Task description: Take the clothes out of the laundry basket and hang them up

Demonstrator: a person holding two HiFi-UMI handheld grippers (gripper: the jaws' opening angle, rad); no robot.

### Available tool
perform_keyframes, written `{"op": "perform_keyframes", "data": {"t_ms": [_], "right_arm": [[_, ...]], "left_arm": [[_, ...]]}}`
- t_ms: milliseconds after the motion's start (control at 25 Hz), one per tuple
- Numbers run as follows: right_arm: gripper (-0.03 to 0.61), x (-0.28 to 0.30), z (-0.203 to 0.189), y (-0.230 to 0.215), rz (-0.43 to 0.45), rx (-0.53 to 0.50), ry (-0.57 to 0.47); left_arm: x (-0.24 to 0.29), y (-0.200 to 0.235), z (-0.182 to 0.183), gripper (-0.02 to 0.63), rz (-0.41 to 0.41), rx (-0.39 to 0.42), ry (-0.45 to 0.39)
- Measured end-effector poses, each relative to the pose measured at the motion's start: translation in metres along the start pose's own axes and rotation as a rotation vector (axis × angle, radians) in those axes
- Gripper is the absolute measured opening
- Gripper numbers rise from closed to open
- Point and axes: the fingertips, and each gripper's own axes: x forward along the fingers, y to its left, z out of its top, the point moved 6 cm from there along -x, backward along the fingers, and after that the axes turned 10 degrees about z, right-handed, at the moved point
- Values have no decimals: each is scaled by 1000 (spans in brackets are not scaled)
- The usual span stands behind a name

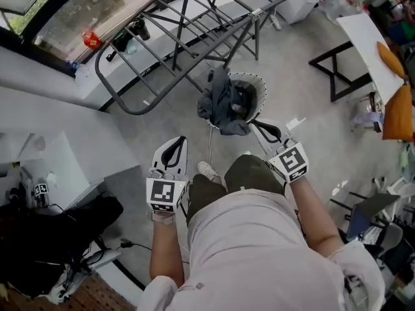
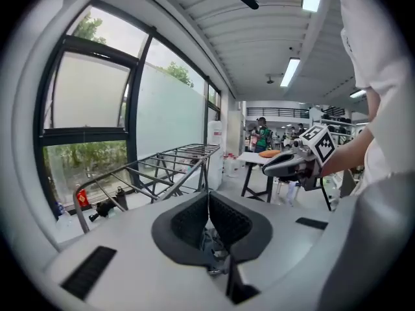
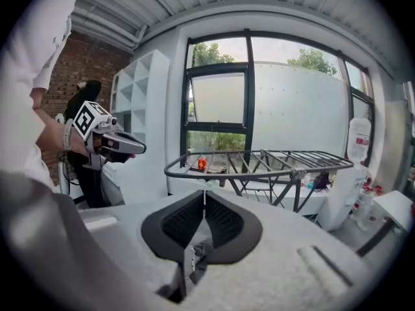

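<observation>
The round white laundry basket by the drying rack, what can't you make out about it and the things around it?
- Round white laundry basket: in the head view, the dark grey clothes draped over its rim hide the inside; number of garments unclear.
- Same basket: absent from both gripper views, which look above it.
- Grey metal drying rack: far end cut off by the head view's top edge.
- Small red object on the sill: too small to identify.

Bare floor (image 1: 175, 118) lies open between the person's knees (image 1: 249, 168) and the laundry basket (image 1: 258, 83), so the way forward is free. The drying rack (image 1: 194, 24) stands close behind the basket, bars spreading left. A table (image 1: 363, 41) hems the right side and a black bag (image 1: 65, 229) the left.
</observation>
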Motion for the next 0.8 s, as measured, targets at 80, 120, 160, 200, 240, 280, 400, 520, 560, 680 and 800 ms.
{"op": "perform_keyframes", "data": {"t_ms": [80, 120, 160, 200, 240, 280, 400, 520, 560, 680, 800], "right_arm": [[6, 6, -14, -6, -38, 37, 33], [6, 9, -22, -11, -53, 54, 52], [8, 12, -32, -17, -66, 67, 76], [9, 14, -44, -23, -77, 80, 103], [14, 16, -57, -29, -87, 97, 130], [18, 17, -71, -35, -94, 121, 153], [28, 24, -117, -52, -98, 217, 209], [35, 40, -167, -74, -84, 293, 267], [40, 46, -185, -82, -75, 316, 288], [71, 66, -236, -102, -43, 369, 352], [116, 94, -281, -120, -19, 399, 404]], "left_arm": [[20, 6, -5, 6, -50, 9, 28], [31, 8, -6, 6, -69, 8, 39], [42, 9, -8, 6, -88, 9, 51], [53, 9, -9, 6, -108, 13, 66], [64, 9, -11, 6, -129, 20, 85], [74, 8, -13, 6, -149, 29, 108], [105, 6, -15, 6, -196, 65, 181], [140, 6, -20, 6, -210, 83, 268], [152, 5, -23, 6, -214, 76, 299], [186, 2, -32, 6, -226, 51, 379], [214, -3, -42, 6, -241, 82, 431]]}}
